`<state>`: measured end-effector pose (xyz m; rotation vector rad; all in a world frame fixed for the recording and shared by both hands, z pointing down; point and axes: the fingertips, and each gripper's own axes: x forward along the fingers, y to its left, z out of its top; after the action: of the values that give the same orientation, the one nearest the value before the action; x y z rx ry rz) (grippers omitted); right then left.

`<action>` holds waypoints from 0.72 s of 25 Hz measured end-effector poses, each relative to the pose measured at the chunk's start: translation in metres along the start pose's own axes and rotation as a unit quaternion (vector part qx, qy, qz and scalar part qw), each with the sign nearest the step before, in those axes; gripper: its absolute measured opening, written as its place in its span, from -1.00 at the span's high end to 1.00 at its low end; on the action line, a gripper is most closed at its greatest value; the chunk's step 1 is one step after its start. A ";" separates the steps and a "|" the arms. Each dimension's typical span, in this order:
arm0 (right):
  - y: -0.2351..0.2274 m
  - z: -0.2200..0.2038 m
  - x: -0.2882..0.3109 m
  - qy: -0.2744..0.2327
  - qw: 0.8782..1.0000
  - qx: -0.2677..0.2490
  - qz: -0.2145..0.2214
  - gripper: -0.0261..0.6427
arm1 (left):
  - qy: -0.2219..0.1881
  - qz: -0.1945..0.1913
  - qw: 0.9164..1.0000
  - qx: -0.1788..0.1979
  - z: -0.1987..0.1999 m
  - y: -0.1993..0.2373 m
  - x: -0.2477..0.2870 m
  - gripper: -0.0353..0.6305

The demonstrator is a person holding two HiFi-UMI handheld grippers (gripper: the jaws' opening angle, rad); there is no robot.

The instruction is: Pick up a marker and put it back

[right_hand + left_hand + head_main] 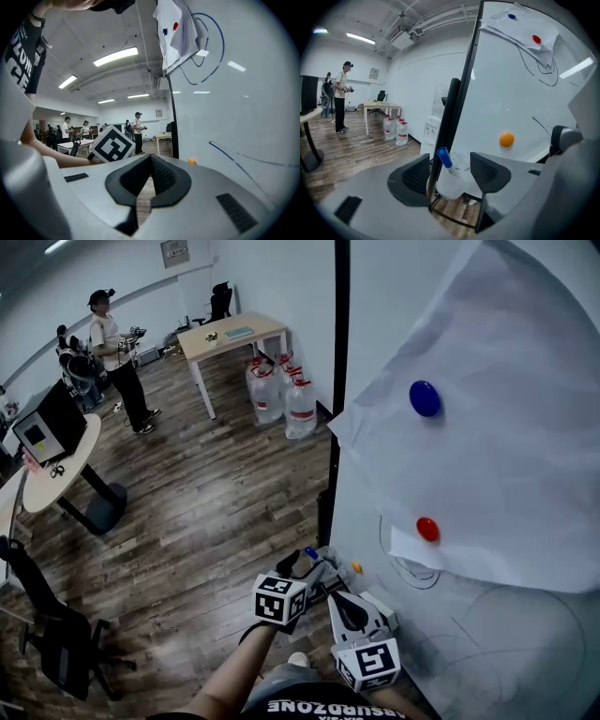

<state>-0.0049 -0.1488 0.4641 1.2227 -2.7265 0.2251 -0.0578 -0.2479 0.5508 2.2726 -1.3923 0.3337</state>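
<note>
Blue-capped marker (444, 157) stands between the left gripper's (450, 165) open fingers; centre, then close squarely on it, right gripper (150, 161) shut, idle.

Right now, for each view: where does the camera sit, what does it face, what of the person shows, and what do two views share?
Head view: on the head, steeply down along the whiteboard; forearm, left gripper, right gripper show.
Left gripper view: on left gripper, facing a blue-capped marker between open fingers.
Right gripper view: on right gripper, facing the room; shut fingers, an arm.
Shared: both gripper views show the orange magnet.
</note>
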 end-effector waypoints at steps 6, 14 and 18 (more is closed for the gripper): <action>-0.002 0.000 0.009 -0.005 1.000 0.006 -0.015 0.93 | 0.014 -0.030 0.999 -0.025 -0.003 0.004 0.013 0.13; -0.005 -0.001 0.020 -0.010 0.999 0.008 -0.032 0.93 | 0.028 -0.056 0.998 -0.033 -0.008 0.005 0.025 0.13; -0.004 0.001 0.023 -0.012 0.999 0.006 -0.038 0.93 | 0.032 -0.055 0.998 -0.028 -0.008 0.006 0.025 0.24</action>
<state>-0.0170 -0.1682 0.4678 1.3364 -2.6961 0.2201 -0.0513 -0.2658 0.5699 2.2617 -1.2249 0.3238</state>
